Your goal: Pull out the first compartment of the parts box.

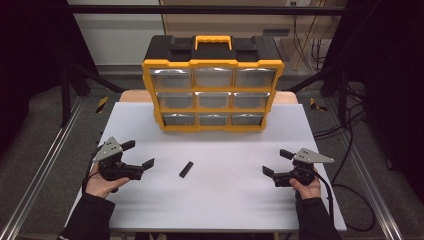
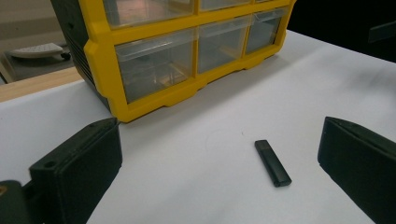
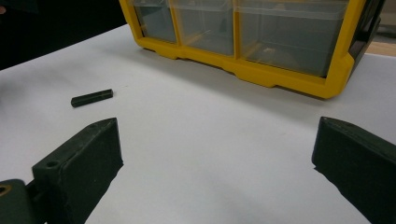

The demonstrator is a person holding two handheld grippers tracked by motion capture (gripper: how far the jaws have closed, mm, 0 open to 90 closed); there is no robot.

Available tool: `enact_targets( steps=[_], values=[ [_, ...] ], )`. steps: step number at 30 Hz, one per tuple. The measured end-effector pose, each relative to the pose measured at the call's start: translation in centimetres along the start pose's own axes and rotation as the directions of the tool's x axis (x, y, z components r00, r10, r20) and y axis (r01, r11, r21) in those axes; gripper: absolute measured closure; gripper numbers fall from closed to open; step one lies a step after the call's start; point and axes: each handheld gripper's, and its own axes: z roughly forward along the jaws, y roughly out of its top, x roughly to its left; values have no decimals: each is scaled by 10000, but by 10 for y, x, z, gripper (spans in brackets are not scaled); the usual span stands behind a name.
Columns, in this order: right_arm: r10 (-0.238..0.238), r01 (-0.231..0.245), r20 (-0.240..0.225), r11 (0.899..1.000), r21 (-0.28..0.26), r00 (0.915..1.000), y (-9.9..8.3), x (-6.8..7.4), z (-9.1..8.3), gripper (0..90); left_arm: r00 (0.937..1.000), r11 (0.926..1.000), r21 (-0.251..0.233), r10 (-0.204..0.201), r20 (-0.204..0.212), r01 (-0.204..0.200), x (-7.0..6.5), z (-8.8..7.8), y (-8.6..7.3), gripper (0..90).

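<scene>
Nine clear drawers, all shut, fill the yellow-and-black organizer (image 1: 212,90) standing at the far side of the white table (image 1: 225,200), its carry handle on top. Nearer the person, the left gripper (image 1: 138,154) and the right gripper (image 1: 275,162) sit low over the table at either side, each held in a hand, jaws spread wide with nothing between them. Between the two, closer to the left one and touching neither, a small black stick (image 1: 186,169) lies flat on the bare tabletop, well in front of the organizer.
</scene>
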Motion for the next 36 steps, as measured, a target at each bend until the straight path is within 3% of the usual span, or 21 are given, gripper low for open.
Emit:
enact_targets(
  steps=[36],
  values=[
    [-60, 60, 34, 10000, 64, 10000, 0, 0, 0, 19, 9949, 9949, 18, 1008, -55, -1007, -5, 6, 42, 0]
  ],
)
